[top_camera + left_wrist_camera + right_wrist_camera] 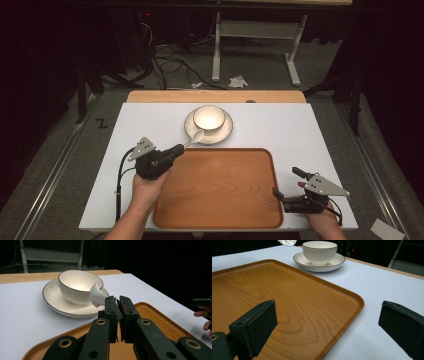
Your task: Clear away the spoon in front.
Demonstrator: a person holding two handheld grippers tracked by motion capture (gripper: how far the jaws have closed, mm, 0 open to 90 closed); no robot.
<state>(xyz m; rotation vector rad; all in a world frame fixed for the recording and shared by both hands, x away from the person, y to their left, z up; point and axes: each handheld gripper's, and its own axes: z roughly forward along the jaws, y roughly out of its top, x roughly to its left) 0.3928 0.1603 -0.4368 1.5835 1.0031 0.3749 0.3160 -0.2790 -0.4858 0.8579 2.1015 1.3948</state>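
Spoon (98, 297) is clamped by its handle in the left gripper (117, 305) beside the bowl (77, 286), while the right gripper (325, 322) is held wide open, empty, at the tray (287, 307) edge.

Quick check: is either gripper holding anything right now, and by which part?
The left gripper is shut on the white spoon, gripping its handle end. The right gripper is open, holding nothing.

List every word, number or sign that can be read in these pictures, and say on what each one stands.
"Z": a black mark on the floor, left of the table.
No other text can be read: the bowl, saucer, spoon and tray carry none.
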